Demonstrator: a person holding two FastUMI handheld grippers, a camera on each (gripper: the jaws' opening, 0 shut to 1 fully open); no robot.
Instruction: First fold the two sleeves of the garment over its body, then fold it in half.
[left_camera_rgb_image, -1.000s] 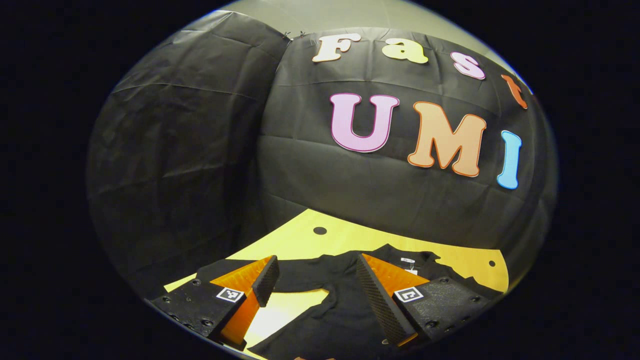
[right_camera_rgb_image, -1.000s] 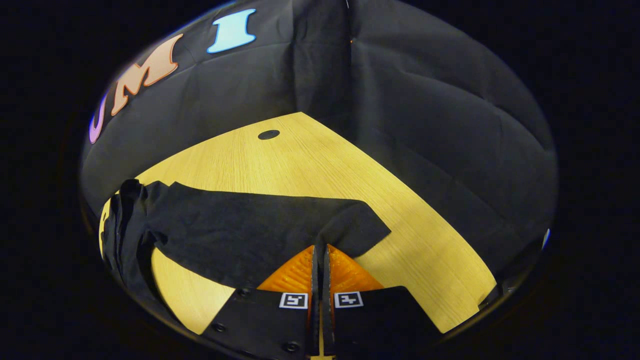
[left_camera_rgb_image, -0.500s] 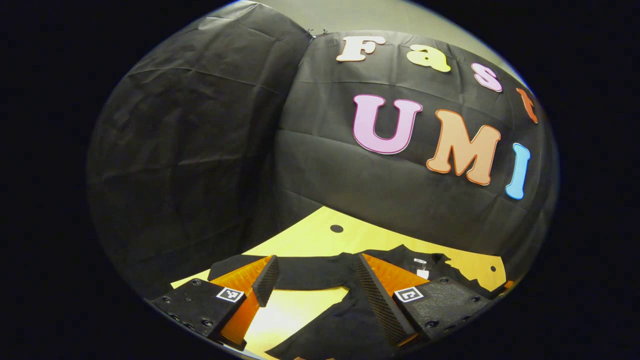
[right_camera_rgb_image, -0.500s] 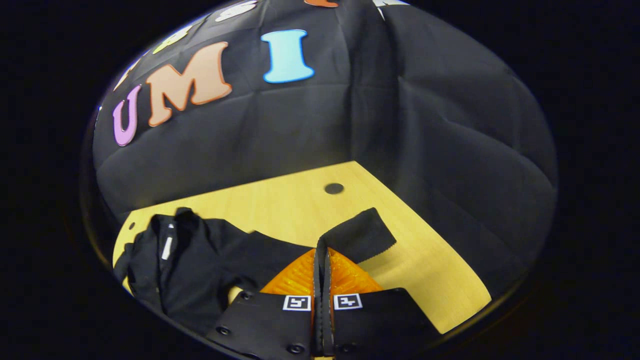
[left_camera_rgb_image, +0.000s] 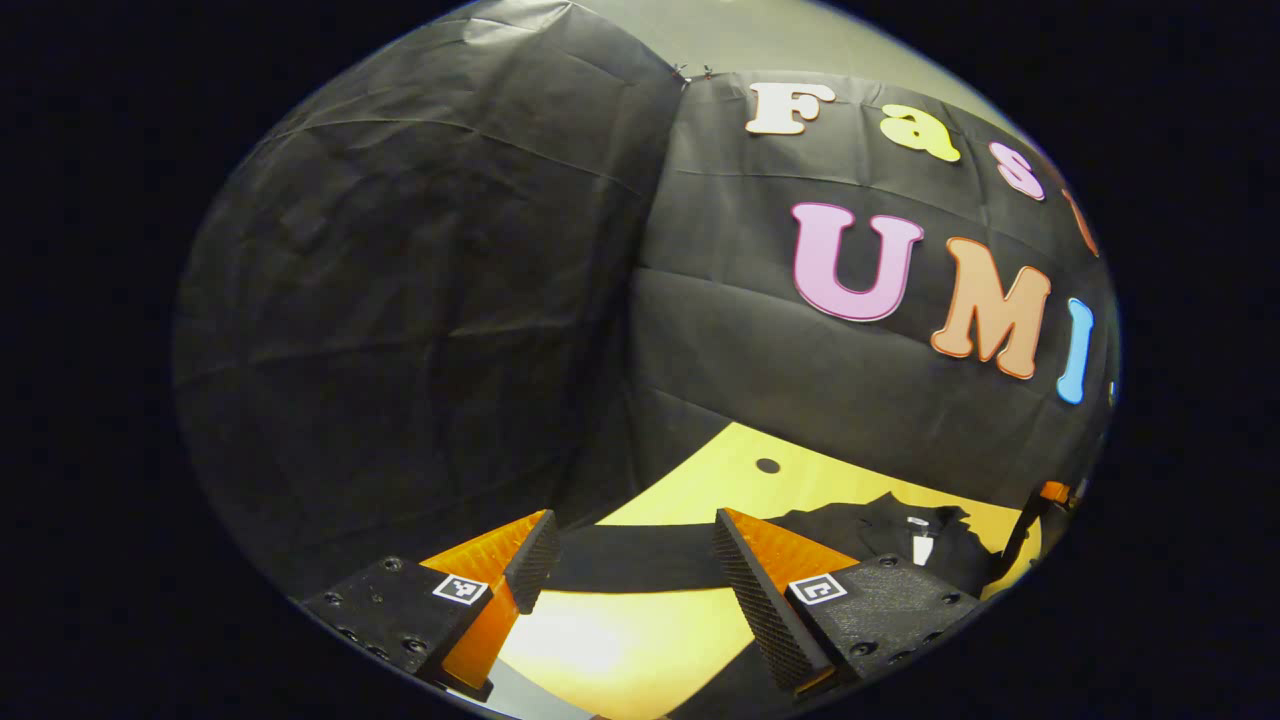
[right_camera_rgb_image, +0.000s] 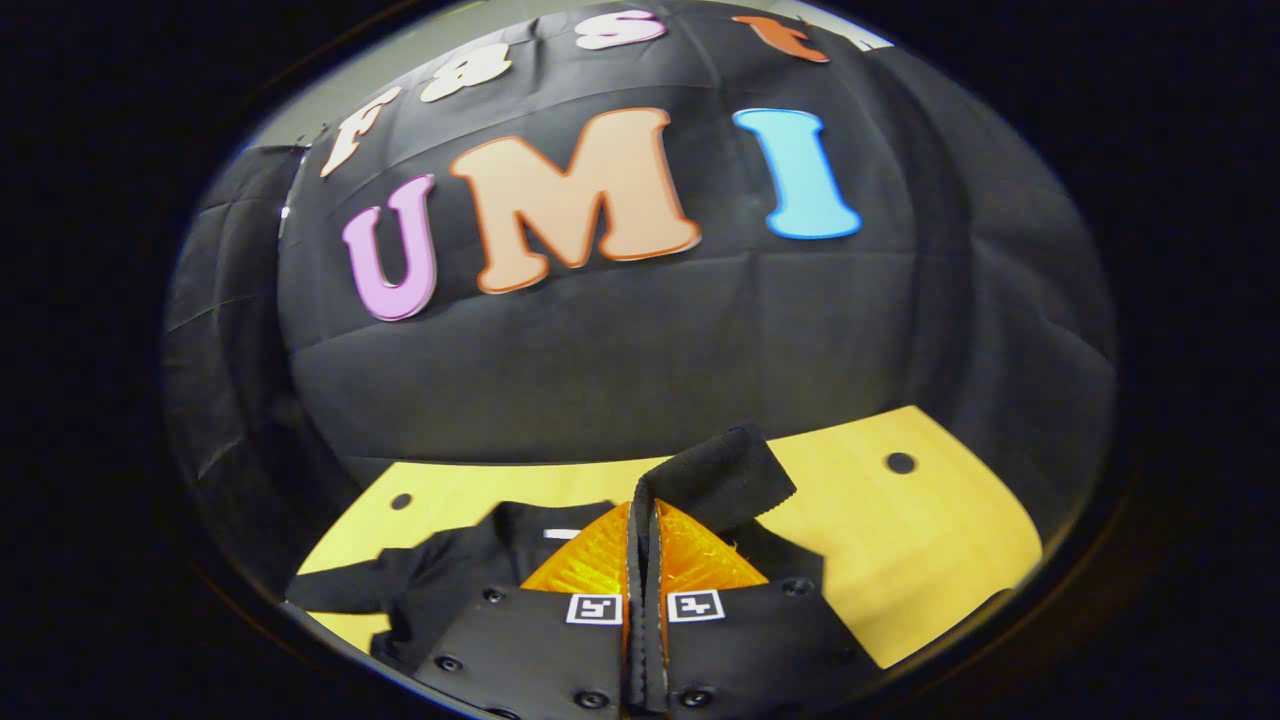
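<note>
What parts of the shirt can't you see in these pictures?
- Right gripper view: the right gripper, shut on a sleeve, covers the middle of the shirt.
- Left gripper view: the shirt's lower body is cut off by the edge, behind the open left gripper.
- Left gripper view: the collar tag is too small to read.

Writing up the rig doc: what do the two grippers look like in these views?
Left gripper: black bolted body plates, each carrying a small square black-and-white tag, and wedge-shaped jaws with ridged inner faces. Right gripper: same black plates with visible bolts, two matching square tags, textured wedge jaws.
</note>
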